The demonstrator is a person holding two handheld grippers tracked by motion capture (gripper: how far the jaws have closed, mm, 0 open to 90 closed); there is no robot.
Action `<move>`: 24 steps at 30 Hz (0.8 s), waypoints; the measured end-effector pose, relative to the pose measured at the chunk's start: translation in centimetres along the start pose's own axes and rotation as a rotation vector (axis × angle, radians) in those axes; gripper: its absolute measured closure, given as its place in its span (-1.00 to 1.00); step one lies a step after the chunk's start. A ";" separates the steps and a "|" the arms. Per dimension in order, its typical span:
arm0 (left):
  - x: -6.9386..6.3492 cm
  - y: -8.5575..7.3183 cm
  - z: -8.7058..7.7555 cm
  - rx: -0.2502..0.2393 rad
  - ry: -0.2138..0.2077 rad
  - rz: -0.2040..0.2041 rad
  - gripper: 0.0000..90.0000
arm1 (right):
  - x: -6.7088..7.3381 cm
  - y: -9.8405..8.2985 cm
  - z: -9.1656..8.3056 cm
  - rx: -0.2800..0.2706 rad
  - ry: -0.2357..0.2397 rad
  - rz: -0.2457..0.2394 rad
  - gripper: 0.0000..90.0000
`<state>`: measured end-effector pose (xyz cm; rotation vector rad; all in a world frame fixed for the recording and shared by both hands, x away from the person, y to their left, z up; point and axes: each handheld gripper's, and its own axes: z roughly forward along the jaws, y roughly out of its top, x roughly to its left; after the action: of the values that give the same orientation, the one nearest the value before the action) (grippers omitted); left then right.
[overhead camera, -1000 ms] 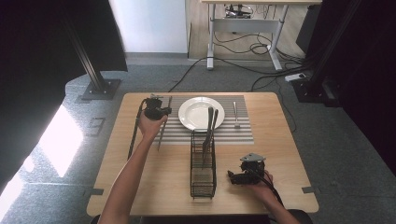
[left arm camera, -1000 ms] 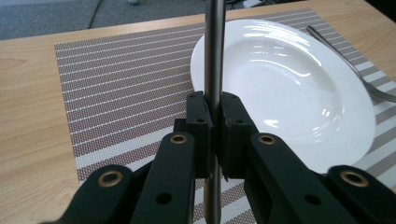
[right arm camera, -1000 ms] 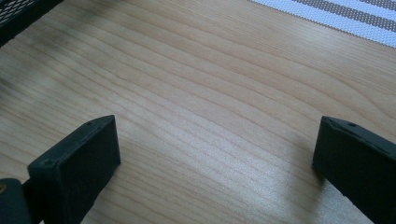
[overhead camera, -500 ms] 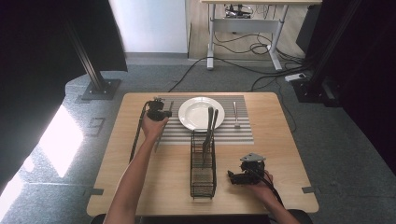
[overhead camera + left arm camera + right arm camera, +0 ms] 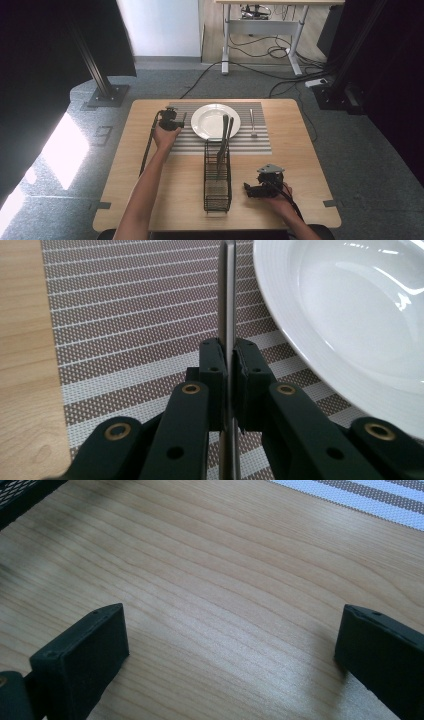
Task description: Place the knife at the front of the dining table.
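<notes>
Left gripper [image 5: 229,365] clenched on thin metal knife [image 5: 228,300], held edge-up over striped placemat [image 5: 125,315], just left of white plate [image 5: 350,315]. Plate rim close beside blade, nothing between. Wire rack [image 5: 217,180] stands mid-tabletop [image 5: 300,165] with two utensils [image 5: 225,135] leaning over plate. Fork [image 5: 252,122] lies on placemat right of plate. Right gripper [image 5: 225,655] released, jaws wide over bare wood, rack corner nearby.

Black fingers [image 5: 218,371] w/ brass rivets; grey triangular plate, right gripper [image 5: 252,190].
</notes>
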<state>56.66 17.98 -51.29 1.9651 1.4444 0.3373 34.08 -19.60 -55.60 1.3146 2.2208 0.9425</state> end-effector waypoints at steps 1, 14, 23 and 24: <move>0.0 0.0 0.1 0.003 0.000 -0.002 0.86 | 0.0 0.0 0.0 0.000 0.000 0.000 -0.98; -0.1 -0.6 1.4 0.045 0.031 0.003 0.86 | 0.0 0.0 0.0 0.000 0.000 0.000 -0.98; 0.0 -0.9 1.6 0.044 0.042 0.004 0.84 | 0.0 0.0 0.0 0.000 0.000 0.000 -0.98; -0.1 -0.9 1.7 0.041 0.047 0.011 0.83 | 0.0 0.0 0.0 0.000 0.000 0.000 -0.98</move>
<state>56.85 17.42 -53.09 2.0113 1.4810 0.3635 34.08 -19.60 -55.60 1.3141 2.2205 0.9427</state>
